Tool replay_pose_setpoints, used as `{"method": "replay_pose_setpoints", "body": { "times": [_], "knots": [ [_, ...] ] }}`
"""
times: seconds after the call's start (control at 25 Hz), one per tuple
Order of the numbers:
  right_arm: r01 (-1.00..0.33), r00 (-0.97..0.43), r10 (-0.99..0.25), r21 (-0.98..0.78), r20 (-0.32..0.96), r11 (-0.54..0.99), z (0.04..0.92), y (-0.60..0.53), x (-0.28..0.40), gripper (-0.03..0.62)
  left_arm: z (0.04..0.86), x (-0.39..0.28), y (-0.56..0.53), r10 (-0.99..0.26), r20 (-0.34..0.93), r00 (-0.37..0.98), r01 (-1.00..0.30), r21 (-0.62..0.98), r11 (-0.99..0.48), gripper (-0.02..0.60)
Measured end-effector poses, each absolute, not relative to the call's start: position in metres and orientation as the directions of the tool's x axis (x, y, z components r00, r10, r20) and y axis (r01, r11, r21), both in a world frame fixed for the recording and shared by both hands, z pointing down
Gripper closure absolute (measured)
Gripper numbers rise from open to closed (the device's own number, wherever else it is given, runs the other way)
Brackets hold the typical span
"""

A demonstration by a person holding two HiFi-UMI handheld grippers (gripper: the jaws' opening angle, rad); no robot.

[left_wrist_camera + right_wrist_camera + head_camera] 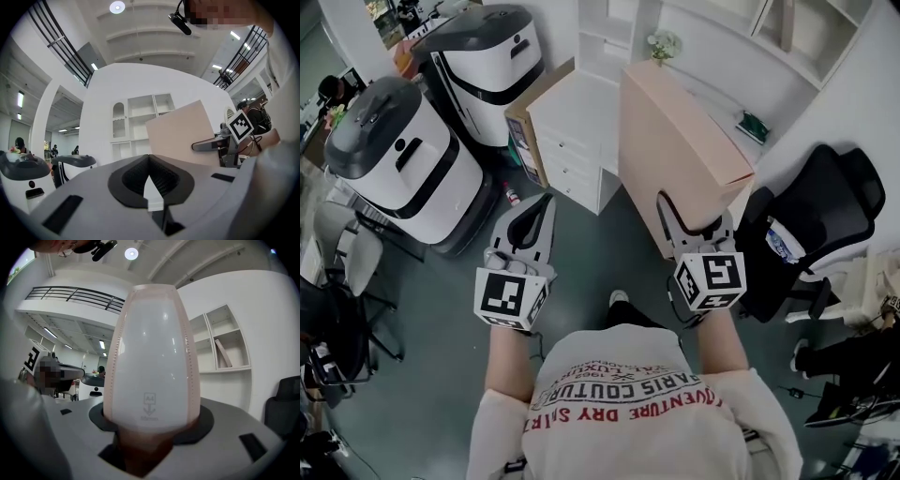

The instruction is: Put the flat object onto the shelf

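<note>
Flat object (675, 150), a pale pink folder, is held upright above the floor, clamped in the right gripper's (694, 223) half-closed fingers. The left gripper (546, 201) is closed and empty. It should be raised steadily and slid edge-first onto the shelf (605, 42).

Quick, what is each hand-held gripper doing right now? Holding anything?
Left hand-held gripper: closed, holding nothing.
Right hand-held gripper: closed on the flat pink case.

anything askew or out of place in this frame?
A thin board leans diagonally in a compartment of the white shelf, neither flat nor upright. Nothing spilled or damaged shows; the right gripper holds the pink flat case by its edge.
</note>
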State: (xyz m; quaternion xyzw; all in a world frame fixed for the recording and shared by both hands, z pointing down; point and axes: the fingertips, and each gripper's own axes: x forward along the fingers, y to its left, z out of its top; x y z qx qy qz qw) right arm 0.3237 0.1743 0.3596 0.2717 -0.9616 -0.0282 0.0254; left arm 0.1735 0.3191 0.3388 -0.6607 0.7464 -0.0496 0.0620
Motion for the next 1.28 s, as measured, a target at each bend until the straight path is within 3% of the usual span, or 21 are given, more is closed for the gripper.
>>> {"method": "replay_pose_setpoints", "body": {
  "times": [0.72, 1.28],
  "knots": [
    [-0.5, -0.864, -0.502, 0.045, 0.036, 0.865, 0.369, -0.013, 0.209, 0.296, 0.34, 0.07, 0.138, -0.99, -0.024, -0.136, -0.974, -0.183, 0.138, 0.571],
    [-0.635, -0.763, -0.638, 0.063, 0.102, 0.77, 0.378, -0.118, 0.196, 0.298, 0.338, 0.038, -0.016, -0.995, -0.013, 0.103, -0.977, -0.188, -0.099, 0.571]
  ]
}}
